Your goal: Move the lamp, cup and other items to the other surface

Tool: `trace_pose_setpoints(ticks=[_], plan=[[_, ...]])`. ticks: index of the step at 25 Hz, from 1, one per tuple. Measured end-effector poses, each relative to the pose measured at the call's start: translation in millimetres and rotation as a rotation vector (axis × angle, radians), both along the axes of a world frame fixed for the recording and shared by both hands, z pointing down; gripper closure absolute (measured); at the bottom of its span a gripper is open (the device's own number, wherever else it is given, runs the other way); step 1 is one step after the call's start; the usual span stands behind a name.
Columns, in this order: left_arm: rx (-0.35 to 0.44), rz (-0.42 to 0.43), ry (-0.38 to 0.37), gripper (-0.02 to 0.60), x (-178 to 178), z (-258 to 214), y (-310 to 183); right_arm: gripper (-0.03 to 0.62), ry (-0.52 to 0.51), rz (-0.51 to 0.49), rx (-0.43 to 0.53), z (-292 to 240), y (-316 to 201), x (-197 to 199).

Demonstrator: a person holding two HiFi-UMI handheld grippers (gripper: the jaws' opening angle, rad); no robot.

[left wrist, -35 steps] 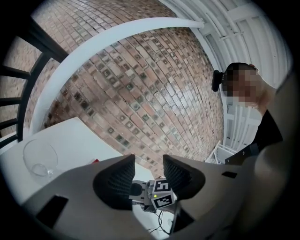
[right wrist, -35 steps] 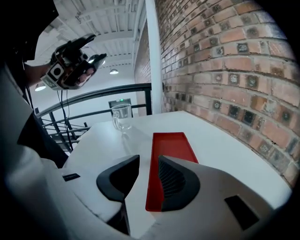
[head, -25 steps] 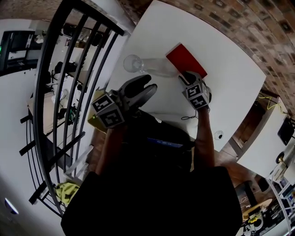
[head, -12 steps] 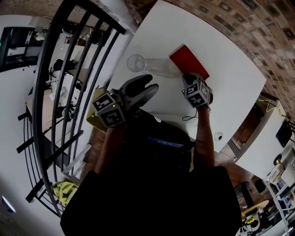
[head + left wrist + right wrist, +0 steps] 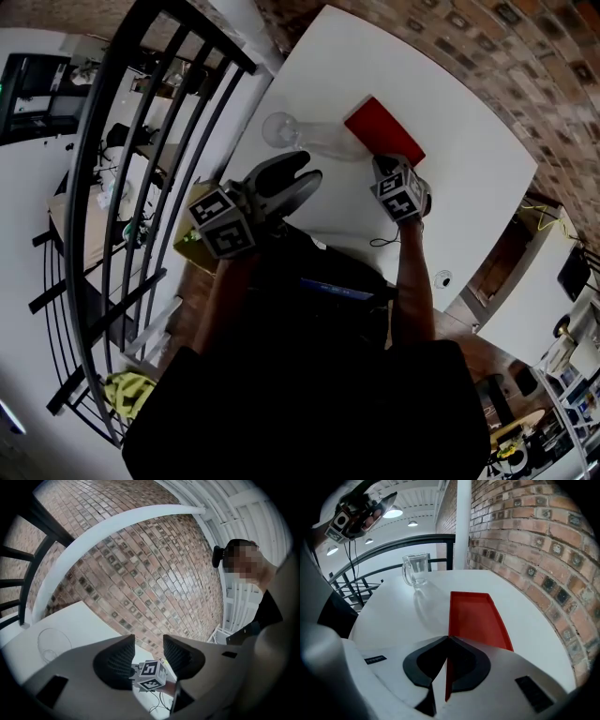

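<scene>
The right gripper (image 5: 448, 639) points steeply down at the near edge of a red tray (image 5: 473, 618). Its jaws have just been closing and now pinch the rim at the tray's near left corner (the thin red wall runs straight up between the pads). The tray lies flat on the white table (image 5: 393, 616), and its inside shows only its own red floor. Past its far left corner, apart from it, a clear glass cup (image 5: 416, 568) stands upright. The left gripper (image 5: 149, 641) hangs level off the table's edge, its jaws apart and holding nothing. A brick wall (image 5: 525, 536) runs close along the table's right side, and a black railing (image 5: 408, 540) curves behind the cup.
</scene>
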State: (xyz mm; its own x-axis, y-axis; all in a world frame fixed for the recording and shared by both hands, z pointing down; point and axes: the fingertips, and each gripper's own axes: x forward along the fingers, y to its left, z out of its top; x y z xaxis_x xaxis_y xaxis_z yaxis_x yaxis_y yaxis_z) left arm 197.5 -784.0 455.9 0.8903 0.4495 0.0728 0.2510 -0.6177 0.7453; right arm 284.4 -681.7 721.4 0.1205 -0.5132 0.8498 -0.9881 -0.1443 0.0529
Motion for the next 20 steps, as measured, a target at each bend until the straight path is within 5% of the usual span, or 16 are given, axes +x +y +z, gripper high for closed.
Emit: trace_pose_setpoints(ticks=[20], plan=[[-0.022, 0.111, 0.09, 0.376, -5, -31, 7, 0.556, 0.022, 0.342, 0.425, -152, 19, 18]])
